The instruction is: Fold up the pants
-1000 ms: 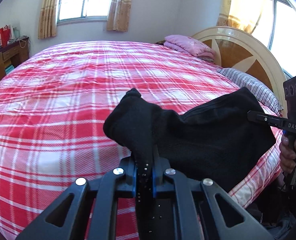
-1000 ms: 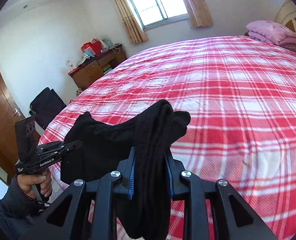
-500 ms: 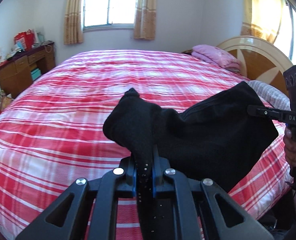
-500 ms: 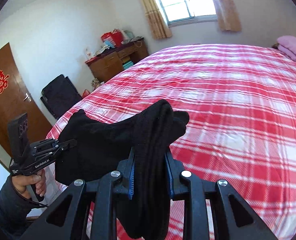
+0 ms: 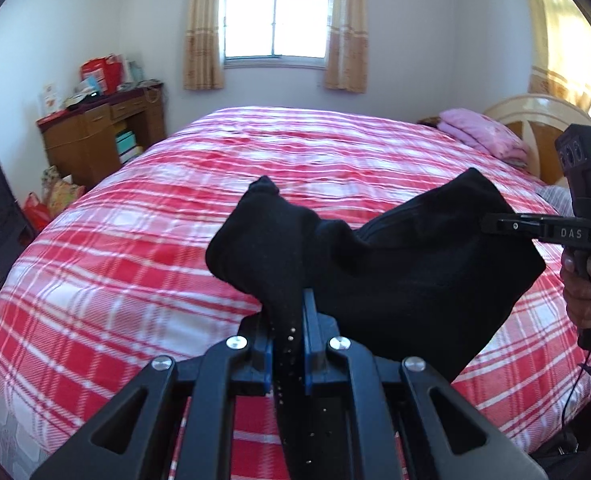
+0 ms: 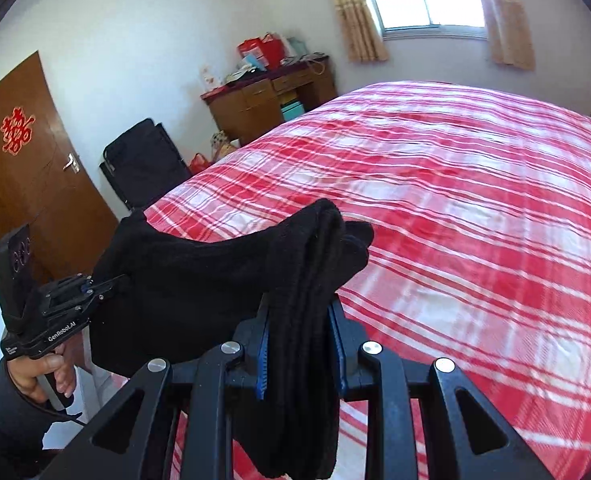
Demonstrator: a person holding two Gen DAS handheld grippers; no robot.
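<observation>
The black pants [image 5: 407, 264] hang in the air between my two grippers, above the near edge of the bed. My left gripper [image 5: 288, 312] is shut on one end of the pants, with cloth bunched above the jaws. My right gripper [image 6: 300, 312] is shut on a thick folded bunch of the pants [image 6: 199, 276]. In the left wrist view the right gripper [image 5: 495, 224] shows at the far right, clamped on the cloth. In the right wrist view the left gripper [image 6: 111, 284] shows at the lower left, clamped on the other end.
A bed with a red and white plaid cover [image 5: 199, 216] fills the middle. A pink folded blanket [image 5: 483, 136] and the headboard [image 5: 535, 120] lie at the right. A wooden desk [image 6: 271, 100], a black chair [image 6: 143, 160] and a brown door [image 6: 31, 168] stand left.
Both grippers have swung leftward with the pants still held; the desk and door have come into view and the headboard has slid to the right edge.
</observation>
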